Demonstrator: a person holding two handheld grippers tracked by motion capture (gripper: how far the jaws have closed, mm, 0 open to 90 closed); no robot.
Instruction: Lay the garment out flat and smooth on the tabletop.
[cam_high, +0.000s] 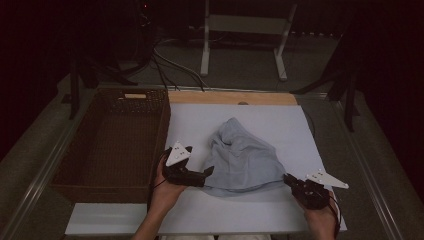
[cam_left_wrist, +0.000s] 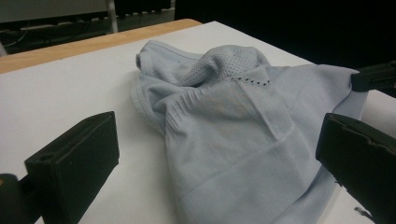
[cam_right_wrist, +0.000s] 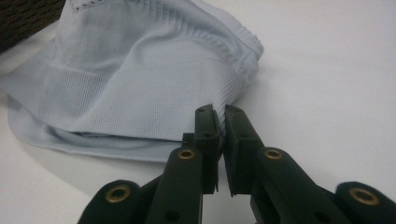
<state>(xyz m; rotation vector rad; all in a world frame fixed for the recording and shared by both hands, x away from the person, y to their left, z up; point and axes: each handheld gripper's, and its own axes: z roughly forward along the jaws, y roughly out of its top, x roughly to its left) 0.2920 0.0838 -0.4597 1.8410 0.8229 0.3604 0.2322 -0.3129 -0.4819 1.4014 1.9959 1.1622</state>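
Note:
A pale blue knitted garment (cam_high: 240, 157) lies crumpled on the white tabletop (cam_high: 280, 125). My right gripper (cam_high: 289, 179) is shut on the garment's near right corner; in the right gripper view the ribbed hem (cam_right_wrist: 140, 98) is pinched between the jaws (cam_right_wrist: 221, 121). My left gripper (cam_high: 207, 172) is open at the garment's near left edge. In the left gripper view its jaws stand wide apart on either side of the cloth (cam_left_wrist: 224, 126), not closed on it. The far gripper's black tip (cam_left_wrist: 373, 77) touches the cloth at the right.
A dark wicker basket (cam_high: 112, 142) sits to the left of the white board, close to my left hand. A wooden strip (cam_high: 230, 97) runs along the far edge. Beyond it are cables and a metal stand leg (cam_high: 280, 55) on the floor.

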